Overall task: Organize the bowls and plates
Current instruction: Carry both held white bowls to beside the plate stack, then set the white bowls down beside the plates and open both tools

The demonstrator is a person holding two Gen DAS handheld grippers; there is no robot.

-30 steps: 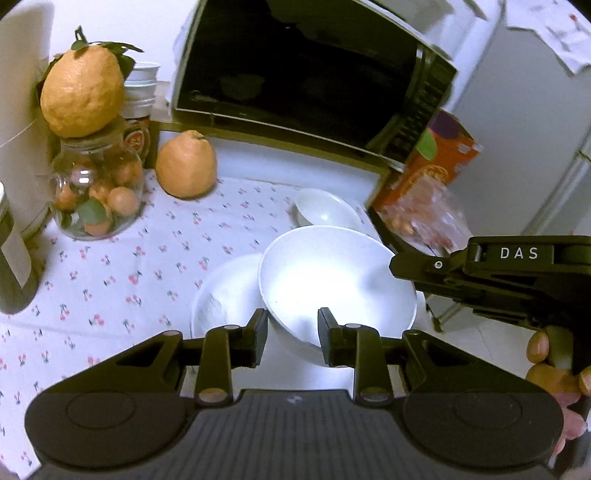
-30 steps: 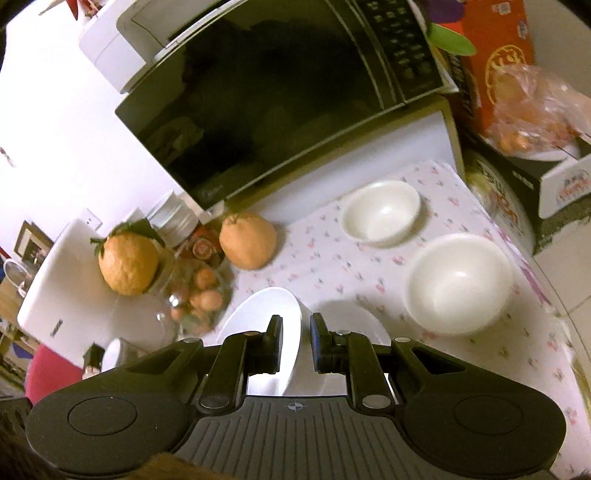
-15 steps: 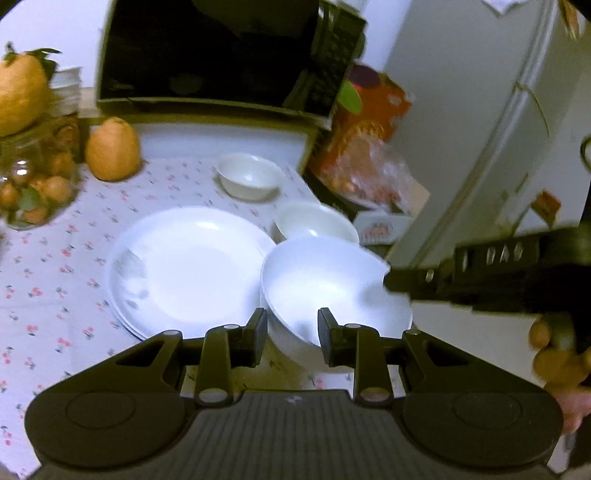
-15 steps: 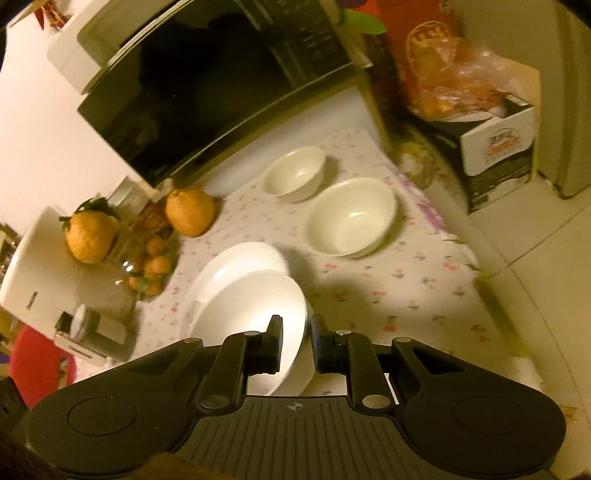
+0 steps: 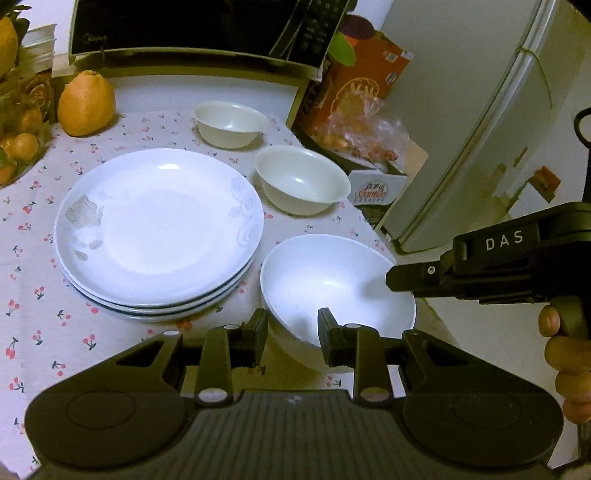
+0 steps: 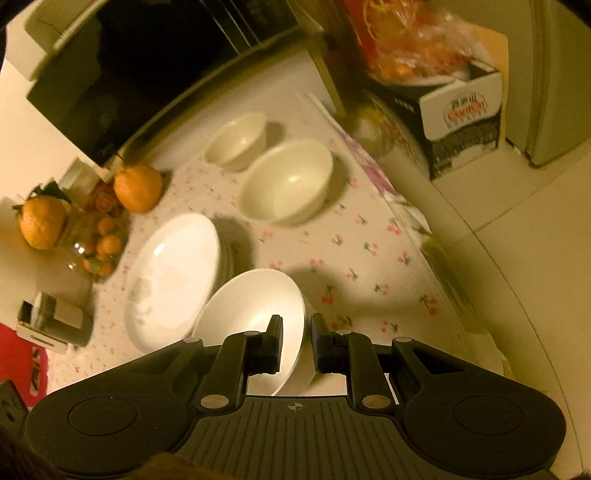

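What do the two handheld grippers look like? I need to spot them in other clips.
Both are matte black. The left gripper has two squared fingers on silver-pinned arms and a ribbed base with round discs. The right gripper matches it; from the side its body reads "DAS" in white.

It was a home kitchen corner, small and lived-in. A black microwave [image 5: 192, 29] stood at the back of a table under a cherry-print cloth [image 5: 33, 295], with a large citrus fruit [image 5: 85, 103] just in front of it. Right of the microwave sat a printed fruit carton [image 5: 365, 74] and a bag of small oranges [image 5: 365, 136], and beyond them a pale refrigerator [image 5: 480, 110].
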